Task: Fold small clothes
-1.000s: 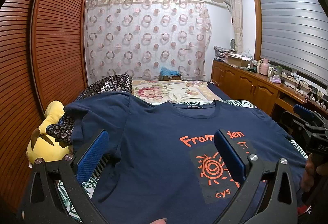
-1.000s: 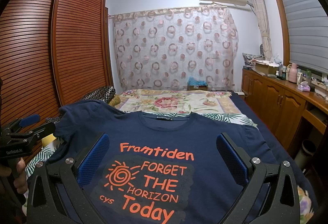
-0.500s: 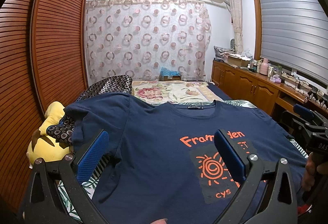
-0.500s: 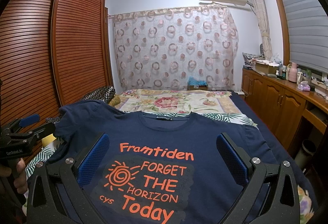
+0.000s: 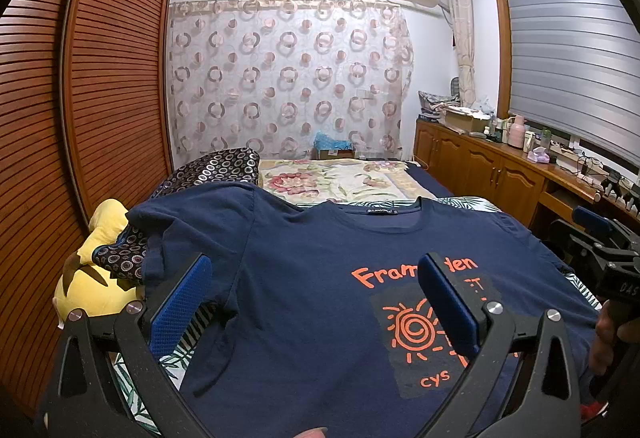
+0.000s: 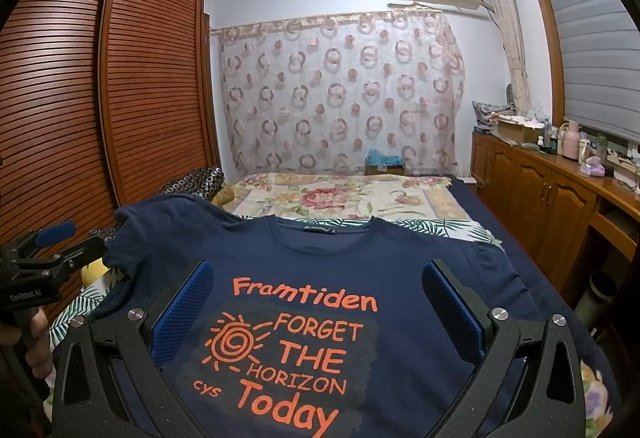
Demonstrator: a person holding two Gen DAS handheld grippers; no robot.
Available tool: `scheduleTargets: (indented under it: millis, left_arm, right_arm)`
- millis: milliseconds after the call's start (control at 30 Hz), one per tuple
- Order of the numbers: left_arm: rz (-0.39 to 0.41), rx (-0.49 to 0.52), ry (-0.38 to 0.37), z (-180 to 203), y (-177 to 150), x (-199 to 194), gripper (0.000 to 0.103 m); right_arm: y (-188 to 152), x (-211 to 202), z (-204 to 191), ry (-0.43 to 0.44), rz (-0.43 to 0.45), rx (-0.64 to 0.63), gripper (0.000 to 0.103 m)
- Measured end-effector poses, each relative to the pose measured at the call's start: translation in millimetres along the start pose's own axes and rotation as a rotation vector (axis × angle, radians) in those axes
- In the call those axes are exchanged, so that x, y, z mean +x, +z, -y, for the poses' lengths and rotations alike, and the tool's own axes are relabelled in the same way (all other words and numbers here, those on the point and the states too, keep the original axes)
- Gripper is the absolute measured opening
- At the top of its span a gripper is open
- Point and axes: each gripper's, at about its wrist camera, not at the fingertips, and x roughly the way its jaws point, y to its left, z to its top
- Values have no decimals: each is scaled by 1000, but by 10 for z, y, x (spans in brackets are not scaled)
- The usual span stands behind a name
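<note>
Navy T-shirt laid face up on the bed.
Both the left claw and the right claw are held wide apart above the shirt, nothing being gripped by either.

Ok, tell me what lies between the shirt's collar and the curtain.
In the right wrist view, past the shirt collar comes a strip of leaf-print sheet, then the floral blanket, then a cardboard box with blue stuff in front of the curtain.
</note>
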Motion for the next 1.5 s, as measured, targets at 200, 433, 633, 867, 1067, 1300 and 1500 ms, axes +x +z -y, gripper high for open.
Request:
scheduleTargets:
  millis: [200,433,633,867,1067,1300,1500]
  left_arm:
    - [0,0,-1,7,-4,-2,103]
    - [1,2,1,6,-2,-5,103]
    - [2,1,1,4,-1,-7,103]
    - [3,2,0,8,-5,-7,103]
    - [3,2,1,16,3,-15,103]
    - [4,2,0,10,12,-22,103]
    - [-27,-7,2,-85,-20,47,103]
  right_arm:
    - [1,-2,0,0,1,0,103]
    - [-2,6,0,0,4,0,103]
    - [-2,3,-6,1,6,-1,103]
    - [-1,-12,-5,2,9,-3,103]
    - [8,-25,-2,0,10,1,103]
    - [8,-27,-2,4,9,0,103]
    - [-17,37,-10,31,-15,-4,103]
